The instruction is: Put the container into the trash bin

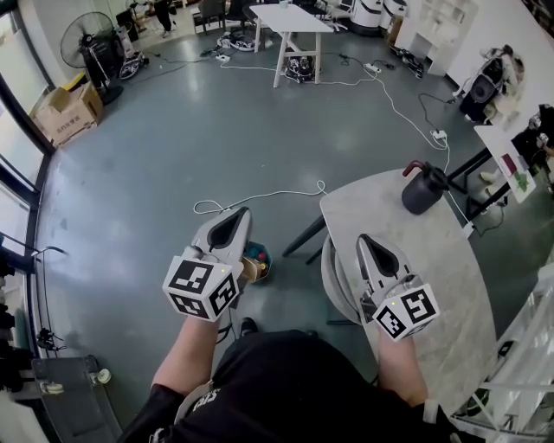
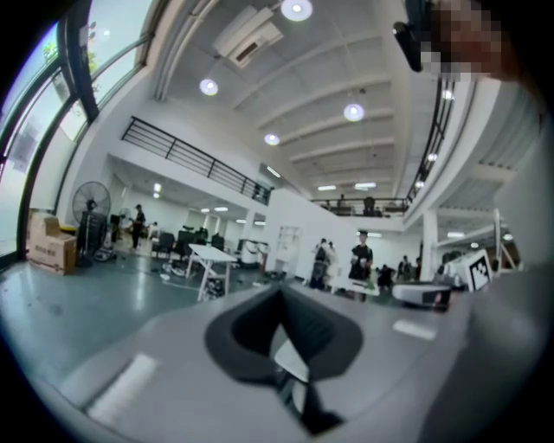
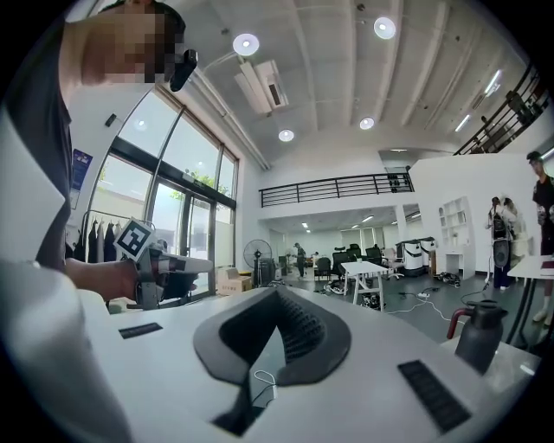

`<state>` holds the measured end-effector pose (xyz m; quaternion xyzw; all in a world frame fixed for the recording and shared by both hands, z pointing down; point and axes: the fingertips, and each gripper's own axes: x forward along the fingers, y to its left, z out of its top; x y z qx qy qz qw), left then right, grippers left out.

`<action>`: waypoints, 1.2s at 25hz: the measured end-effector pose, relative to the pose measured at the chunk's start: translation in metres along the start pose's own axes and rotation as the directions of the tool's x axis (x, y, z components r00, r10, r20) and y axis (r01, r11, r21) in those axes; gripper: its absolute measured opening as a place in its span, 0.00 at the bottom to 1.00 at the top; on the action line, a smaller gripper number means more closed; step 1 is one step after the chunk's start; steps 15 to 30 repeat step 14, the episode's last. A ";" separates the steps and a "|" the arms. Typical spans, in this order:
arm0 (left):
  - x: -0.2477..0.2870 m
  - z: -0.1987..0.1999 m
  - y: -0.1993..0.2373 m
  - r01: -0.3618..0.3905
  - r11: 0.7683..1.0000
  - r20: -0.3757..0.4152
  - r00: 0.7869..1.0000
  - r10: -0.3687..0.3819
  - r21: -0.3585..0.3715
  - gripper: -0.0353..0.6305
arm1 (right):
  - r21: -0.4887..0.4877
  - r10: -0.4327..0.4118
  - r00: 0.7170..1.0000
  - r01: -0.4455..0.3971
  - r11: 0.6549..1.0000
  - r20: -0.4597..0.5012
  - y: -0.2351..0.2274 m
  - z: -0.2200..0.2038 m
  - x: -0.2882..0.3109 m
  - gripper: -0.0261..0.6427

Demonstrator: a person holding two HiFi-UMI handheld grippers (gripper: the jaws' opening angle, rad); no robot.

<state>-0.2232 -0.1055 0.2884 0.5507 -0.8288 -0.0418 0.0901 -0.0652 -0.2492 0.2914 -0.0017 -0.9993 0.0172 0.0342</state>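
My left gripper (image 1: 235, 213) is held over the floor, shut with nothing between its jaws; its own view (image 2: 280, 291) shows only the hall beyond. Just right of it on the floor stands a small round bin (image 1: 259, 260) with colourful things inside, partly hidden by the gripper. Over the near edge of the pale round table (image 1: 433, 268) my right gripper (image 1: 364, 239) is shut and empty (image 3: 275, 292). A dark jug with a red handle (image 1: 421, 191) stands at the table's far end and appears in the right gripper view (image 3: 480, 334). No other container is visible.
A grey round seat (image 1: 332, 275) sits tucked under the table's left side. White cables (image 1: 260, 197) trail over the grey floor. Farther off are a white table (image 1: 290, 17), a standing fan (image 1: 86, 39) and a cardboard box (image 1: 65, 112). Glass wall at left.
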 end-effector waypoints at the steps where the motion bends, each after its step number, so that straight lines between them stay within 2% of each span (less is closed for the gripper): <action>1: 0.000 0.000 0.001 -0.002 1.000 -0.002 1.000 0.002 -0.001 0.06 | -0.002 0.004 1.000 -0.004 1.000 0.000 0.001 -0.001 0.000 0.02; 30: -0.004 -0.005 0.005 -0.010 1.000 -0.007 1.000 0.010 -0.011 0.06 | 0.015 0.008 1.000 -0.008 1.000 -0.010 0.005 -0.009 -0.001 0.03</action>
